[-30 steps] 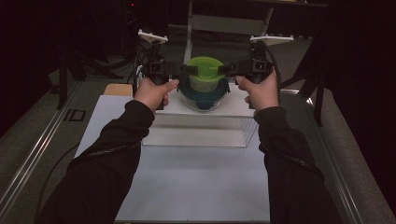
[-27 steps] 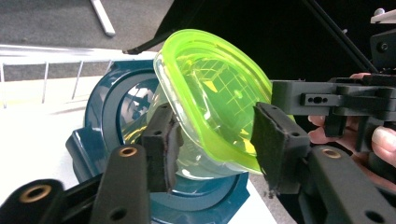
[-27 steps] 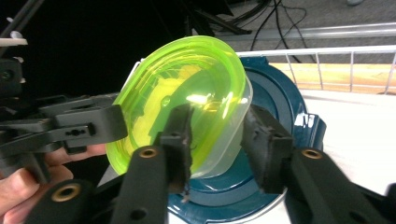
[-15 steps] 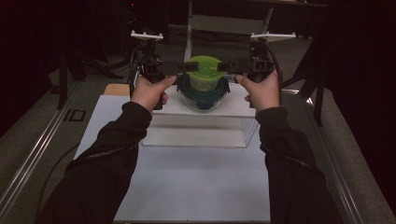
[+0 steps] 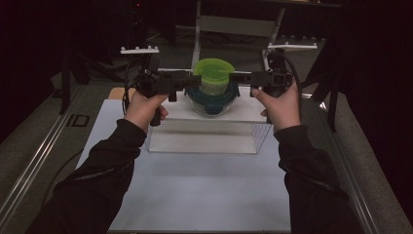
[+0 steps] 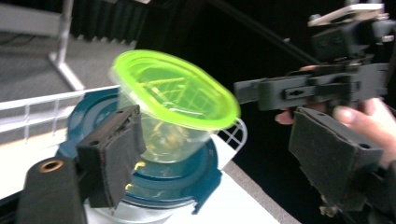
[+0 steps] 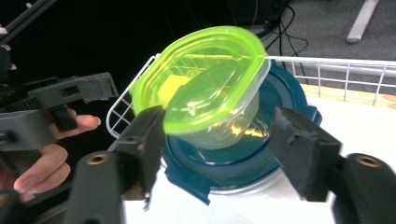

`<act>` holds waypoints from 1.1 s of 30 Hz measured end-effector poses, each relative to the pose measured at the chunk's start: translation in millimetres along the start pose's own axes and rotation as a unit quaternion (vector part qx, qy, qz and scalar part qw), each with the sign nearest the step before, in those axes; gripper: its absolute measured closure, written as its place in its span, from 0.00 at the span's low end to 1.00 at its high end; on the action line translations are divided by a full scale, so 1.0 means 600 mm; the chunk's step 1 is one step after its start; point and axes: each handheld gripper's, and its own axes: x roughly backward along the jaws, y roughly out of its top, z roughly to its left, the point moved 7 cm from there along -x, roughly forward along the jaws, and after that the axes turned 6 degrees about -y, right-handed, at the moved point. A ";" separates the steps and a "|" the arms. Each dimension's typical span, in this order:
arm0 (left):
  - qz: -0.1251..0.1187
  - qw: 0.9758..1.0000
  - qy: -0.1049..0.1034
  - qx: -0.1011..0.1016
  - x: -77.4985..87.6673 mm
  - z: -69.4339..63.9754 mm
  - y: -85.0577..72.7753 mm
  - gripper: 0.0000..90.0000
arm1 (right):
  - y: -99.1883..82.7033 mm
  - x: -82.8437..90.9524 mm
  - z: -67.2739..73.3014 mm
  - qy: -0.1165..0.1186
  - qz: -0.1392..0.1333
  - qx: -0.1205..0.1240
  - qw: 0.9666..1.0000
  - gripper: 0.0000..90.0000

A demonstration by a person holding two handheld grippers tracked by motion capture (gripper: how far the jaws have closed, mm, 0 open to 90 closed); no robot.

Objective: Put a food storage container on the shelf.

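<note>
Flanking green-lidded tub (image 5: 213, 80), hand-held grippers (image 5: 182, 82) level

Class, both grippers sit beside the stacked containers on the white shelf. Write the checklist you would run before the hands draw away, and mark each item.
1. Left gripper jaws have just been opening, pads clear of the green-lidded tub: ok.
2. Right gripper jaws have just been opening, pads off the tub: ok.
3. Tub rests on the blue-lidded container: ok.
4. Tub sits level: not ok, it tilts.
5. Blue-lidded container fully on the white shelf: ok.
</note>
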 end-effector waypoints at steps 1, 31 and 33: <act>0.001 1.000 -0.003 -0.006 0.002 -0.003 -0.003 0.13 | -0.004 0.002 0.002 0.005 -0.004 -0.001 1.000 0.32; 0.028 0.992 -0.026 -0.123 0.029 -0.094 -0.161 0.01 | -0.187 0.009 0.031 0.054 -0.048 0.118 0.990 0.17; 0.032 0.991 -0.032 -0.127 0.029 -0.099 -0.176 0.01 | -0.205 0.006 0.026 0.060 -0.049 0.113 0.991 0.17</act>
